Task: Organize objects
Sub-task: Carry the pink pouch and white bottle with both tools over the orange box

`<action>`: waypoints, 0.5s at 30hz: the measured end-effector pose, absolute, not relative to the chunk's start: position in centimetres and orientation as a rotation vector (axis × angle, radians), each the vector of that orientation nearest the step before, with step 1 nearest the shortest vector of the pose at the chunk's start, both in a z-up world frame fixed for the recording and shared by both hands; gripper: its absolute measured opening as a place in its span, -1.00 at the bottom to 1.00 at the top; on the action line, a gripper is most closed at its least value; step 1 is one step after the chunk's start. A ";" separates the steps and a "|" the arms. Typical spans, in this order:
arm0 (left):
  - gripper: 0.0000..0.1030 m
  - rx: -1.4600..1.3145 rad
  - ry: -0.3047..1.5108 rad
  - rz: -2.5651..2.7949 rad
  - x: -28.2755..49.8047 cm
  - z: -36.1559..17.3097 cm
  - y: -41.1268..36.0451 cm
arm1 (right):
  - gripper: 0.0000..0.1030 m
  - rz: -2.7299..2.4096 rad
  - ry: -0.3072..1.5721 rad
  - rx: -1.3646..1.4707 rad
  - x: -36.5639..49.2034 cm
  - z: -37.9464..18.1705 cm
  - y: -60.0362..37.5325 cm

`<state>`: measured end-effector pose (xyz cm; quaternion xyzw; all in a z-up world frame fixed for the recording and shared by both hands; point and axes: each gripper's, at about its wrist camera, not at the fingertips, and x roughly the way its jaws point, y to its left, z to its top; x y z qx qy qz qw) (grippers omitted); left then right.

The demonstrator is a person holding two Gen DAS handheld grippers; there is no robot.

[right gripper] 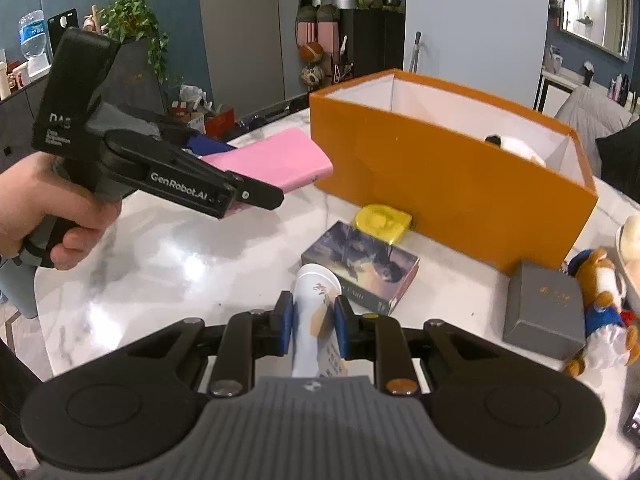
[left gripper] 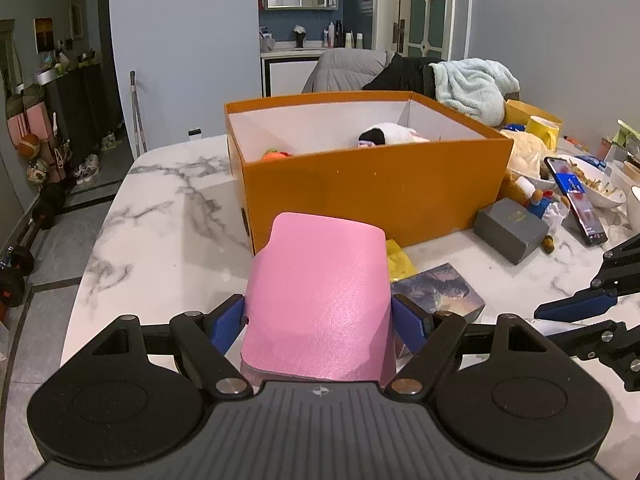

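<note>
My left gripper [left gripper: 318, 320] is shut on a wide pink pouch [left gripper: 320, 292], which it holds above the marble table [left gripper: 168, 216] in front of the orange box [left gripper: 372, 192]. In the right wrist view the same pink pouch [right gripper: 276, 160] sticks out of the left gripper [right gripper: 236, 196], which a hand holds. My right gripper [right gripper: 313, 326] is shut on a white tube with a flower print [right gripper: 314, 312], lifted over the table. The orange box [right gripper: 452, 184] is open on top, with a white and black plush toy [left gripper: 390, 134] and an orange thing [left gripper: 276, 155] inside.
On the table near the box lie a dark picture-print box [right gripper: 360, 268], a yellow flat case [right gripper: 382, 218] and a grey box [right gripper: 546, 312]. A plush bear [right gripper: 604, 288] lies at the right. A phone [left gripper: 576, 196], bowls and a yellow mug [left gripper: 542, 130] crowd the far right.
</note>
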<state>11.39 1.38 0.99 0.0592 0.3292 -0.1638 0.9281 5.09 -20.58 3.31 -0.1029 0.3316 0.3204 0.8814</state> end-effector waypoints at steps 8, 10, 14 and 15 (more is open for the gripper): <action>0.77 0.114 0.640 -0.359 11.0 2.8 0.7 | -0.56 0.659 0.661 -0.225 5.0 5.2 -21.1; 0.77 0.111 0.625 -0.372 11.1 3.6 0.4 | -0.56 0.651 0.642 -0.224 5.0 6.0 -21.3; 0.77 0.135 0.591 -0.394 11.7 5.5 -0.6 | -0.56 0.637 0.599 -0.220 5.4 7.8 -21.9; 0.77 0.138 0.587 -0.401 12.0 5.9 -0.8 | -0.56 0.634 0.589 -0.222 5.6 8.3 -22.0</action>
